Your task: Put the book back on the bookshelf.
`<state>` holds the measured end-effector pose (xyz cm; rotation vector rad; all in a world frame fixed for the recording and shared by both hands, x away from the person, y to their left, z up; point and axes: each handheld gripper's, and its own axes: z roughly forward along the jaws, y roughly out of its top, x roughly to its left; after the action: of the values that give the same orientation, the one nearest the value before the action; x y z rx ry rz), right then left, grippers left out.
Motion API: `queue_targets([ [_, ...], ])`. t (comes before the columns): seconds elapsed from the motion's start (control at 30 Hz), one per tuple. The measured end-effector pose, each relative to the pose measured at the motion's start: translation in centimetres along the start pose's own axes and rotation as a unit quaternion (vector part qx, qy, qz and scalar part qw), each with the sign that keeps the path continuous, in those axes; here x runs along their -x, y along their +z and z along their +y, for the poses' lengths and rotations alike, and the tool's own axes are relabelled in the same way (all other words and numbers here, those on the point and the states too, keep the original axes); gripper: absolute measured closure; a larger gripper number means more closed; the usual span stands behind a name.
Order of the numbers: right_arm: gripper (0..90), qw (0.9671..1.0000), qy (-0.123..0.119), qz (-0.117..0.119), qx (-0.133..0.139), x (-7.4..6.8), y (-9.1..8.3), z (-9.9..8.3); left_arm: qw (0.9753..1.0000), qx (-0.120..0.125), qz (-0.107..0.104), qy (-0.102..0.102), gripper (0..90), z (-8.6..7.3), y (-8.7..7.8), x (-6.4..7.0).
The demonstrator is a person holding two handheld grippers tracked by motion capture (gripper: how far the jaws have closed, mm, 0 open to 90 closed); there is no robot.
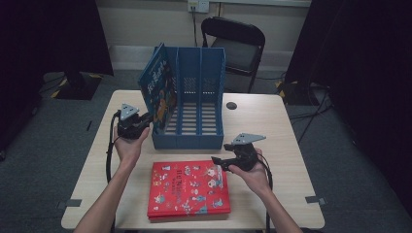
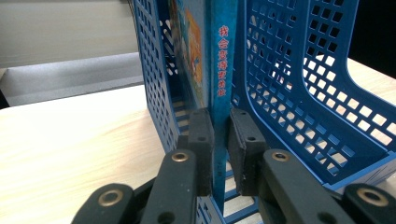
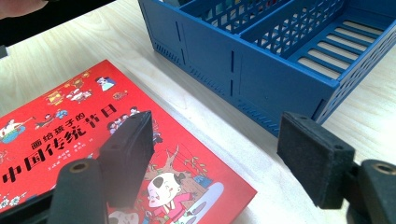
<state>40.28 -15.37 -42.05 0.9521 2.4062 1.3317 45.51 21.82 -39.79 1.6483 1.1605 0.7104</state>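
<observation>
**Blue book pinched in file rack, red book flat on table**

Left gripper (image 1: pixel 145 122) sits at the front left corner of the blue three-slot file rack (image 1: pixel 214 73), jaws pressed onto the spine edge of a blue picture book (image 1: pixel 154 87). The left gripper view shows both pads (image 2: pixel 201 140) tight against the book's spine (image 2: pixel 223 70), red characters running down it. Book stands in the rack's leftmost slot, upright on its edge, leaning outward to the left in the high view.

Right gripper (image 1: pixel 217 161) hovers at the upper right corner of a red picture book (image 1: pixel 187 189), jaws spread wide, holding nothing. In the right gripper view one pad (image 3: pixel 128 156) is over the red cover (image 3: pixel 56 130), the other pad off past its edge over bare wood. Whether the pad touches the cover, cannot tell.

Red book lies flat, cover up, on the wooden table (image 1: pixel 272 121), just in front of the rack, not touching it. A black folding chair (image 1: pixel 238 41) stands behind the table.
</observation>
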Motion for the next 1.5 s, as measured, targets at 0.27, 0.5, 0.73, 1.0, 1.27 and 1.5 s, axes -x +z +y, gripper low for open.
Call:
queue_targets([
  [0.27, 27.1, 1.0000, -0.002, 0.001, -0.002, -0.1, 0.2, 0.0, 0.9999, 0.006, -0.001, -0.008, 78.7, 0.0, 0.2, -0.2],
  [0.5, 27.2, 1.0000, -0.002, 0.000, -0.004, -0.1, 0.2, 0.0, 0.9997, 0.008, -0.011, -0.020, 78.4, -0.1, 0.5, -0.5],
  [0.73, 27.2, 1.0000, -0.001, -0.001, -0.002, -0.1, 0.1, 0.0, 0.9996, 0.006, -0.009, -0.027, 76.7, 0.0, 0.8, -0.8],
  [1.0, 27.1, 1.0000, -0.001, -0.001, -0.001, 0.0, 0.0, -0.1, 0.9988, 0.003, -0.023, -0.044, 68.3, -0.4, 0.3, -1.3],
  [1.27, 27.1, 1.0000, -0.002, 0.000, -0.007, -0.2, 0.3, -0.2, 0.9975, -0.010, -0.047, -0.053, 62.4, -0.6, -0.7, -2.4],
  [1.5, 27.2, 1.0000, -0.001, 0.000, -0.009, -0.1, 0.5, -0.3, 0.9976, -0.023, -0.054, -0.037, 61.5, -1.6, -1.6, -2.3],
])
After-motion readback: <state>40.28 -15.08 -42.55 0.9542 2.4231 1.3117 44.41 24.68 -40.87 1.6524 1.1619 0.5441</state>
